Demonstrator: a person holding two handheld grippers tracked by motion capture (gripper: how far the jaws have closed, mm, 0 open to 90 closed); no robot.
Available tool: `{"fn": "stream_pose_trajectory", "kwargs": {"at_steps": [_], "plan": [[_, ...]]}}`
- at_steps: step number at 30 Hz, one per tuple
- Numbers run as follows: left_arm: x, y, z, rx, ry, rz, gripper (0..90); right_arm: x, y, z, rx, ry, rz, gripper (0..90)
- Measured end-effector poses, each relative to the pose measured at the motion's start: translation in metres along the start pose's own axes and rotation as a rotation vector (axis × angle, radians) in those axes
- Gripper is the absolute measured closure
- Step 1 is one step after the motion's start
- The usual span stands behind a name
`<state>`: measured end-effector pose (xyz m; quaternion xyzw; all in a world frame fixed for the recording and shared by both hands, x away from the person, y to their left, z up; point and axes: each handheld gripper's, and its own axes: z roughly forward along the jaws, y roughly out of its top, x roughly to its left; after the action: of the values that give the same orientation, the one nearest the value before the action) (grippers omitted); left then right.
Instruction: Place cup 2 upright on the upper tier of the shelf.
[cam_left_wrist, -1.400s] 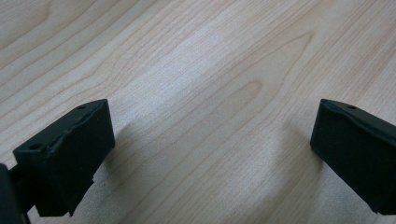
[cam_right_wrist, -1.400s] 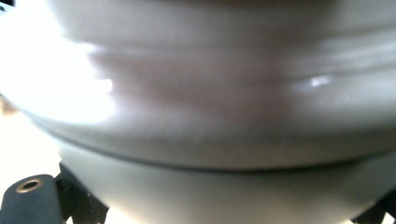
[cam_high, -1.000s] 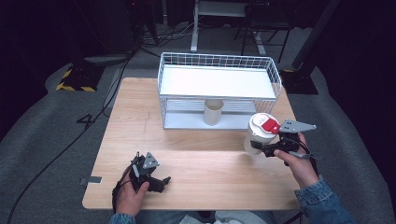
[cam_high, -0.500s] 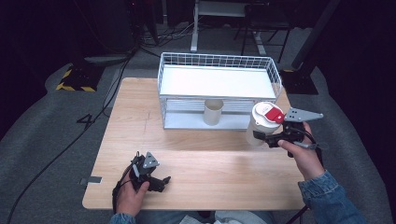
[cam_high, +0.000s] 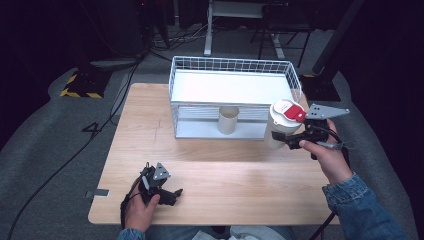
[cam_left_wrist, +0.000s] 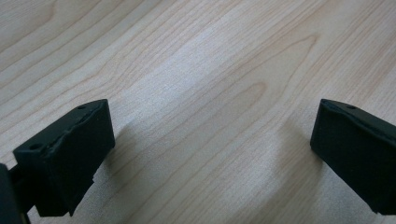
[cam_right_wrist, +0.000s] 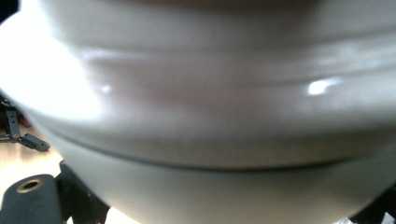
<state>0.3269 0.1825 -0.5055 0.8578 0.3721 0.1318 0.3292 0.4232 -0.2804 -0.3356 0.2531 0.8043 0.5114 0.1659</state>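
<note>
Seemingly level, right gripper (cam_high: 286, 140) holds jar (cam_high: 283, 125) aloft.

This is a lab or test studio, not a home. A pale wooden table (cam_high: 210, 165) stands alone on grey carpet (cam_high: 60, 165), black cables (cam_high: 75, 155) trail across the floor, yellow-and-black hazard tape (cam_high: 80, 86) marks a stand base far left, and metal stand legs (cam_high: 235, 35) rise beyond in darkness.

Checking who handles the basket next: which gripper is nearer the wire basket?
Right. The right gripper, holding the white container, is beside the wire basket; the left gripper rests far away near the table's front edge.
</note>
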Motion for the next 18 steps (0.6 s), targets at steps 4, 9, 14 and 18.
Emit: {"fn": "stream_pose_trajectory", "kwargs": {"at_steps": [4, 9, 14, 18], "plan": [[0.000, 0.000, 0.000, 0.000, 0.000, -0.001, 0.3, -0.001, 0.010, -0.001, 0.005, -0.005, -0.004, 11.2], [0.000, 0.000, 0.000, 0.000, 0.000, 0.000, 0.3, -0.002, 0.024, -0.002, -0.004, 0.002, -0.003, 11.2], [0.000, 0.000, 0.000, 0.000, 0.000, 0.000, 0.3, -0.003, 0.033, -0.001, -0.010, 0.007, -0.006, 11.2], [0.000, 0.000, 0.000, 0.000, 0.000, 0.000, 0.3, -0.004, 0.042, 0.001, -0.016, 0.015, -0.005, 11.2]]}}
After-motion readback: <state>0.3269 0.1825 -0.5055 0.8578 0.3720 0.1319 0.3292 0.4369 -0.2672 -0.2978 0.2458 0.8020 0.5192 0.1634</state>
